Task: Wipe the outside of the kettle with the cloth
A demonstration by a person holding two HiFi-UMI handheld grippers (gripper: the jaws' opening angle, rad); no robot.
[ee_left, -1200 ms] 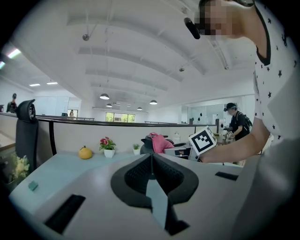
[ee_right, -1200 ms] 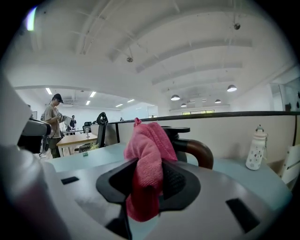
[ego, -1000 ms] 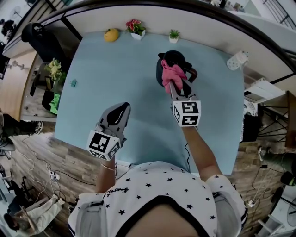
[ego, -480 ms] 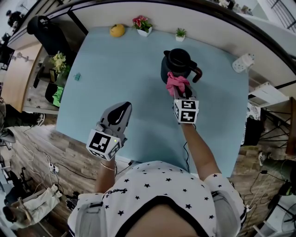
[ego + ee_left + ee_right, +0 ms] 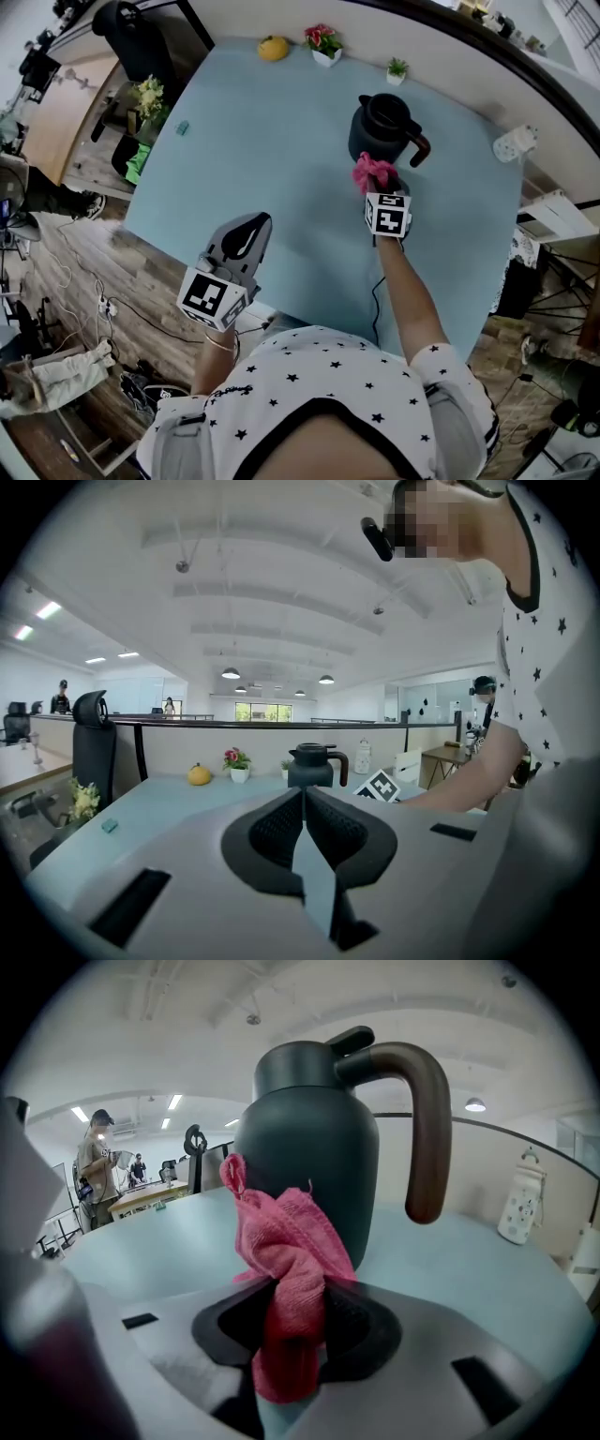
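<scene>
A dark kettle (image 5: 382,129) with a brown handle (image 5: 422,150) stands upright on the light blue table (image 5: 281,141). My right gripper (image 5: 377,180) is shut on a pink cloth (image 5: 373,172), which hangs just in front of the kettle's near side. In the right gripper view the cloth (image 5: 286,1260) bunches up between the jaws against the kettle (image 5: 309,1157) body. My left gripper (image 5: 246,232) hovers at the table's near edge, shut and holding nothing. The left gripper view shows the kettle (image 5: 310,765) far off.
A yellow fruit (image 5: 273,48), a flower pot (image 5: 323,43) and a small green plant (image 5: 398,70) line the far edge. A small teal object (image 5: 183,127) lies at the left. A white bottle (image 5: 514,143) stands at the right. A black chair (image 5: 141,37) is beyond the table.
The right gripper with the cloth has drawn back from the kettle's top and side toward me, down its near face. The left gripper has stayed where it was.
</scene>
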